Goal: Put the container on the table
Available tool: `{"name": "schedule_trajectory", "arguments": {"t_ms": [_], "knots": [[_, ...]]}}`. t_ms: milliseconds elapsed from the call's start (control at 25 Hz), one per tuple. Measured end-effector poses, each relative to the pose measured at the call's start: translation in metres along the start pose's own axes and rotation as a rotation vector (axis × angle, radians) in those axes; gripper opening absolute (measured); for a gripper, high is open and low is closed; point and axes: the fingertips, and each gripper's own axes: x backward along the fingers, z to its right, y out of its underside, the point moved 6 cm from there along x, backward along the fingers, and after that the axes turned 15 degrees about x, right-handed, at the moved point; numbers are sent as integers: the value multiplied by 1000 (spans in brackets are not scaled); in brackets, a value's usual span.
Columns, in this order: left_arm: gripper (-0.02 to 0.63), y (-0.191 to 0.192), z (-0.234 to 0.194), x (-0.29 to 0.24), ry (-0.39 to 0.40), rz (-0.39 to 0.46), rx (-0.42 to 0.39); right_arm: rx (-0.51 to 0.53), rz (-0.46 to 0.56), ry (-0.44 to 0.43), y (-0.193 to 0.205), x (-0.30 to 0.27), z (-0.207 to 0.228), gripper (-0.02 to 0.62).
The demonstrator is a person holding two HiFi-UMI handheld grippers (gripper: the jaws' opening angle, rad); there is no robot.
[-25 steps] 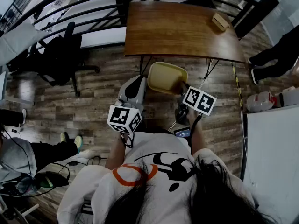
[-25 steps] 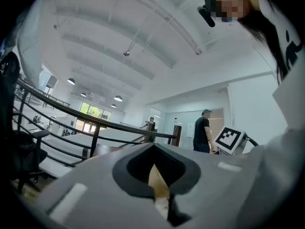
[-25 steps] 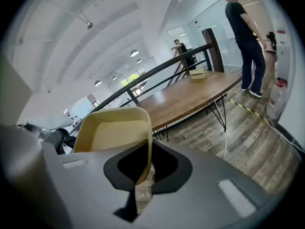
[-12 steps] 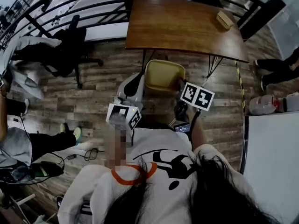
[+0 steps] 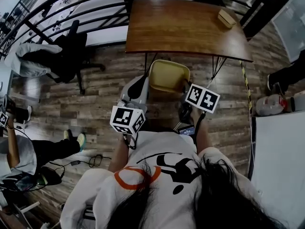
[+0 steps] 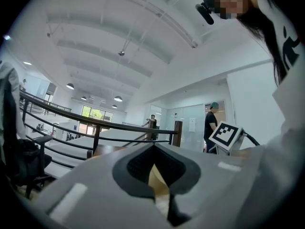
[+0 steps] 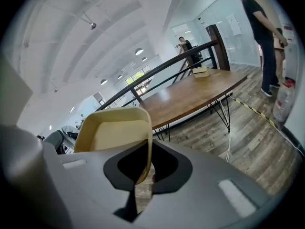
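Wooden worktop at upper centre of frame; container held just short of its near edge, opposite rims clamped by fingers of left gripper and right gripper.

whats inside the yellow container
Nothing shows inside the container: its visible floor and walls are bare. The near corner is covered by the right gripper, whose jaws grip the rim.
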Motion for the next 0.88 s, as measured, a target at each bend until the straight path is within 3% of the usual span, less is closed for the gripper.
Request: {"name": "schedule_trajectory", "arguments": {"t_ms": [640,880], "knots": [[0,9,-3,-34,-20,-51,-3,-46,-24,22,-5,-17,38,34],[0,13,-13,-69,6,-86,-2,-71,-31,48,-18,-37,56,34]]}}
